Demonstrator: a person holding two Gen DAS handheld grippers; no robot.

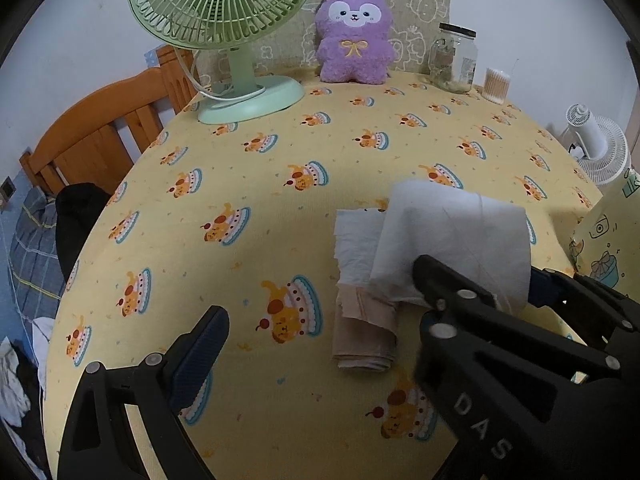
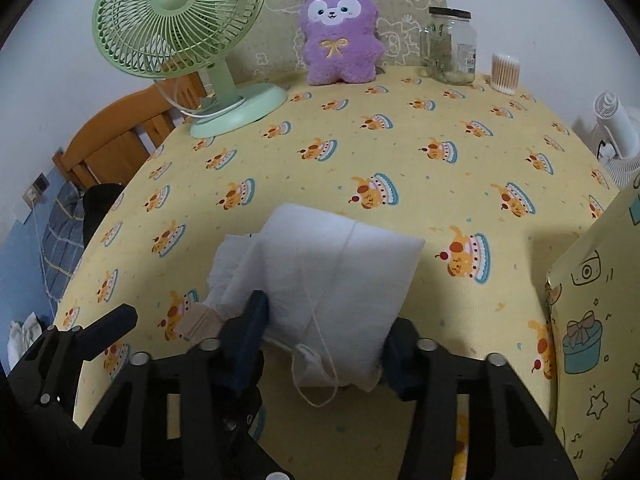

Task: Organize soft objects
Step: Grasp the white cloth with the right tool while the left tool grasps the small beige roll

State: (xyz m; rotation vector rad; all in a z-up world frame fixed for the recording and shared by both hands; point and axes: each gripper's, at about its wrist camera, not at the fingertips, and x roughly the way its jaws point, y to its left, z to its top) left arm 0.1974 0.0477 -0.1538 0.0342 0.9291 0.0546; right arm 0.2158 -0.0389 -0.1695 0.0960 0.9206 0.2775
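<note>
Tabletop (image 2: 400, 128), covered in a yellow cloth printed with cake-and-puppy motifs. Far edge, left to right: pale green desk fan (image 2: 176, 36), purple plush toy with a yellow bow (image 2: 340, 36), clear glass jar with a dark lid (image 2: 450, 46), small tub of cotton swabs (image 2: 506, 74).

Near centre: white folded cloth with a loose drawstring (image 2: 332, 276), lifted at its near edge. Under its left side a torn white paper sheet (image 1: 356, 236) and a beige folded cloth (image 1: 366, 332), both flat on the tabletop.

Right gripper (image 2: 324, 340): jaws straddle the white cloth's near edge and press it from both sides, so clamped on it. Left gripper (image 1: 316, 300): jaws wide apart, one finger against the cloth's left side, holding nothing.

Handling, judged: the cloth looks light and limp and would sag away from any single hold. Best held at a folded edge, through all layers. The dangling string could snag. Not fragile, not slippery.
</note>
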